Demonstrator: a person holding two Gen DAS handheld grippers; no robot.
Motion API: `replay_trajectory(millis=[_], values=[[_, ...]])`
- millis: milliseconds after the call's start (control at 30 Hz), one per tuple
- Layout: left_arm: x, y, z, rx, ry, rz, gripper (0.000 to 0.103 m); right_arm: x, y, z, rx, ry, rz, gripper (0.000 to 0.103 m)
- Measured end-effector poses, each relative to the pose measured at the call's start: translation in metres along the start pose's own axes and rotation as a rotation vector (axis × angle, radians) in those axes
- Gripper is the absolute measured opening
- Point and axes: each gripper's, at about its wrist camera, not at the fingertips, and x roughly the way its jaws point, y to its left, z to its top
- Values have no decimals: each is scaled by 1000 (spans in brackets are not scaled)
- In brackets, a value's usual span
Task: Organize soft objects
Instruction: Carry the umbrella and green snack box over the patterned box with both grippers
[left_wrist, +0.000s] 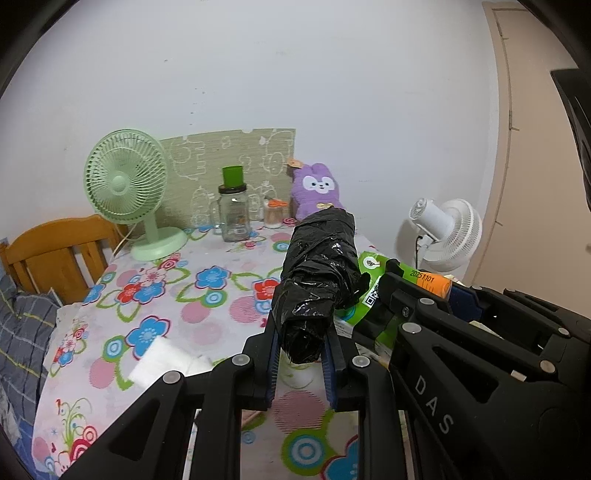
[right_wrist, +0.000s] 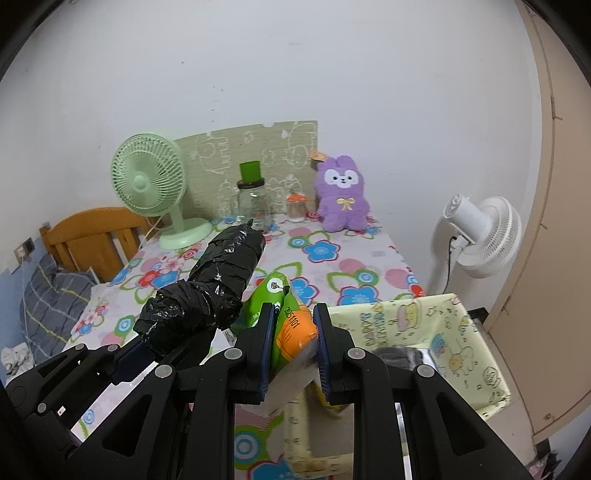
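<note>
Bundle of black plastic (left_wrist: 317, 280), rolled and crinkled, sits clamped between the pads of the left tool (left_wrist: 301, 363), raised above the flowered counter (left_wrist: 177, 295) and slanting away toward the far wall. Just right of it, the right tool (right_wrist: 293, 354) is clamped on a green and orange packet (right_wrist: 291, 325), held up near the counter's right edge. A pale yellow fabric bin (right_wrist: 476, 354) stands right of the counter. A purple plush bunny (right_wrist: 343, 194) sits upright at the far side.

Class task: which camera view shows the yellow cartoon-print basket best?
The right wrist view: the yellow basket sits open at the table's right edge, printed walls showing. The left wrist view shows nothing of it; the right gripper fills that corner.
</note>
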Motion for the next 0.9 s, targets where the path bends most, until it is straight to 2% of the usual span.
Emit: replay_trajectory(millis=[533, 900], values=[[19, -46, 1, 54, 16, -84, 18, -2, -50, -7, 44, 5, -86, 24], [32, -70, -3, 91, 43, -113, 18, 3, -78, -14, 80, 24, -130, 24]])
